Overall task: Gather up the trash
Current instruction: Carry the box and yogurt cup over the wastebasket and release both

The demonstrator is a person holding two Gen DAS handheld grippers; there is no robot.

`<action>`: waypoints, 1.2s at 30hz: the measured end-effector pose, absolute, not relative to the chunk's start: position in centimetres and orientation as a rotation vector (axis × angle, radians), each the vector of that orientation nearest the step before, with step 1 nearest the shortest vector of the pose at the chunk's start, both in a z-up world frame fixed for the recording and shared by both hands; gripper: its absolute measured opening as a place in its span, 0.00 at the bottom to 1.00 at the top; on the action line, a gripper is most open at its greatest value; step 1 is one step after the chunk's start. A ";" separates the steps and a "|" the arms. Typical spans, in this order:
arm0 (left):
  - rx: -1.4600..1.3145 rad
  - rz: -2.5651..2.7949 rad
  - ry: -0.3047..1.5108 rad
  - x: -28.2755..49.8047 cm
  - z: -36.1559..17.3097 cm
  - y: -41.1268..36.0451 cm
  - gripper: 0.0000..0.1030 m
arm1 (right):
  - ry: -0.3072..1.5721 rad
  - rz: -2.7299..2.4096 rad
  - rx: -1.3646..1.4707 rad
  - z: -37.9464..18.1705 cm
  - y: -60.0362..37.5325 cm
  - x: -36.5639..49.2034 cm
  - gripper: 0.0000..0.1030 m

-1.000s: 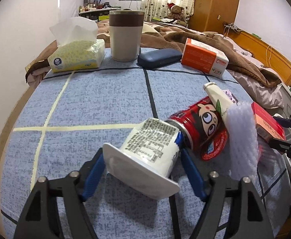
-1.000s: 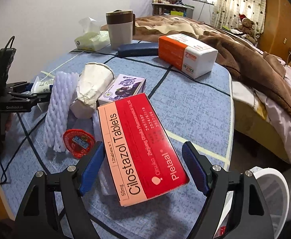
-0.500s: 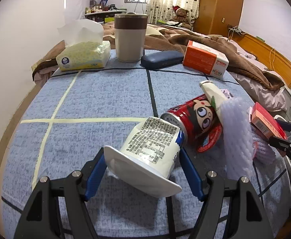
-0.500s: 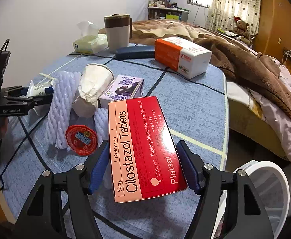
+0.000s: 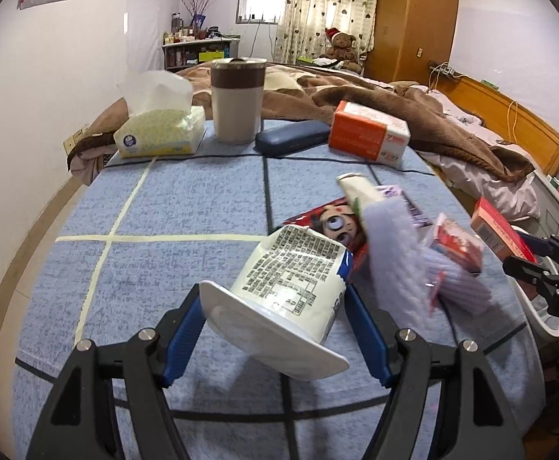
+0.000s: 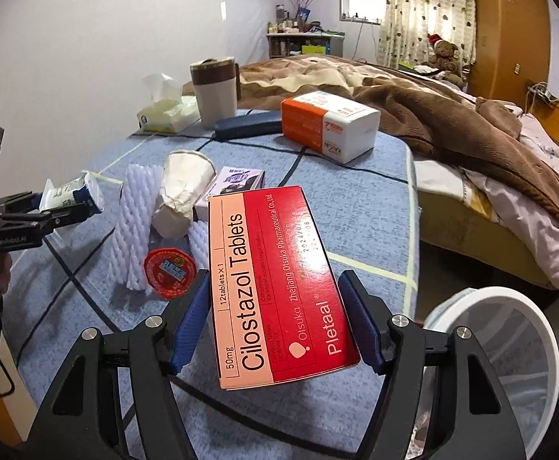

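The trash was in two places at this moment: some of it already lifted, the rest lying on the blue tablecloth [image 5: 187, 207]. The red tablet box [image 6: 275, 291] sat between the blue pads of the right gripper [image 6: 277, 320], clamped by its long sides and tilted up off the cloth, probably so that it could be carried flat over the white bin [image 6: 509, 345], which stood just beside the table edge at the lower right. The left gripper [image 5: 271, 326] was closed on the white yogurt cup [image 5: 290, 283], held by its body with the wide rim toward the camera; this grip at the narrow part seemed chosen because the rim is too broad for the pads. Both things were inside the jaws, not in front of them. Behind the cup there remained the red can [image 5: 333, 226], the white foam net [image 6: 133, 230], a crushed paper cup [image 6: 181, 195], a small purple carton [image 6: 237, 180] and a red round lid [image 6: 168, 272], close together. Further back stood a mug [image 5: 237, 99], a tissue pack [image 5: 160, 130], a dark case [image 5: 290, 138] and an orange box [image 5: 367, 134], which I judged were not trash.
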State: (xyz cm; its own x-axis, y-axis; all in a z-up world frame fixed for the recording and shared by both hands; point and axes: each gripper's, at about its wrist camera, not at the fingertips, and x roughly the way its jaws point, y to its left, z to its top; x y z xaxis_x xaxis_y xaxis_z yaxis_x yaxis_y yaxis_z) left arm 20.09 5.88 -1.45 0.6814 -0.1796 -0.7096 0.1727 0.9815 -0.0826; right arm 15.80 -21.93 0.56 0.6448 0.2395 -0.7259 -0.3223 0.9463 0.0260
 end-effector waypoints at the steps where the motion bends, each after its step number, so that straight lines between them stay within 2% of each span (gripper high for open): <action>1: -0.007 -0.203 0.788 19.8 -1.1 5.6 0.72 | 0.804 0.316 -0.102 0.7 -22.2 15.5 0.66; 17: 0.050 -0.331 0.720 15.2 2.6 -2.1 0.72 | 0.734 0.201 -0.024 3.1 -27.5 10.8 0.67; 36: 0.138 -0.553 0.705 12.9 3.0 -15.3 0.73 | 0.725 -0.038 0.047 3.4 -36.1 6.8 0.67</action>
